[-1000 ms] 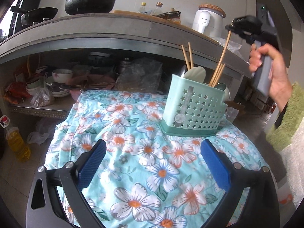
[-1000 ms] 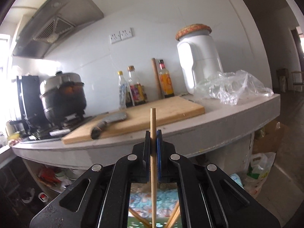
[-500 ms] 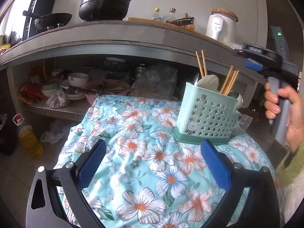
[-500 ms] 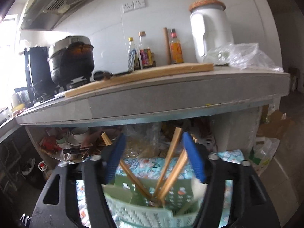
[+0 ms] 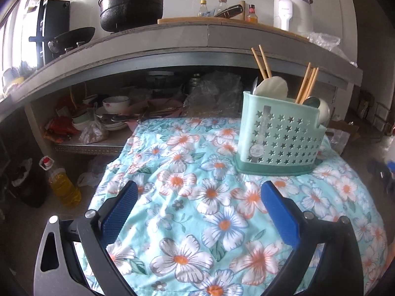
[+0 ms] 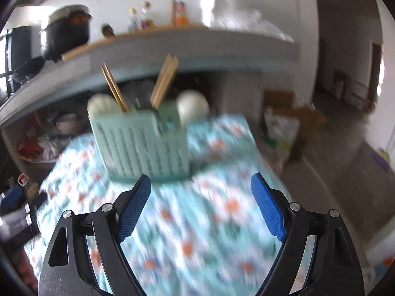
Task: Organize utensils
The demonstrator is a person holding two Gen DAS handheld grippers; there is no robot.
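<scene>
On the floral cloth (image 5: pixel 197 197) — chopsticks (image 5: pixel 307 83) in caddy (image 5: pixel 279 138); both grippers' fingers (image 6: pixel 134 209) empty, right's opening.

No legible text anywhere. Round white sticker (image 5: pixel 256 151) on the front of the mint-green star-perforated plastic utensil caddy (image 5: pixel 279 138): print too small to read. Labels on the glass bottles (image 5: pixel 222 6) on the grey counter: unreadable.

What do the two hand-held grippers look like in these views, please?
Both match. The left hand-held gripper has a curved black frame with slot cut-outs and silver round bolts, and two blue fingers with finely ribbed pads. The right hand-held gripper has the same black frame, silver bolts and blue ribbed fingers. No cables, sleeves or markings show.
</scene>
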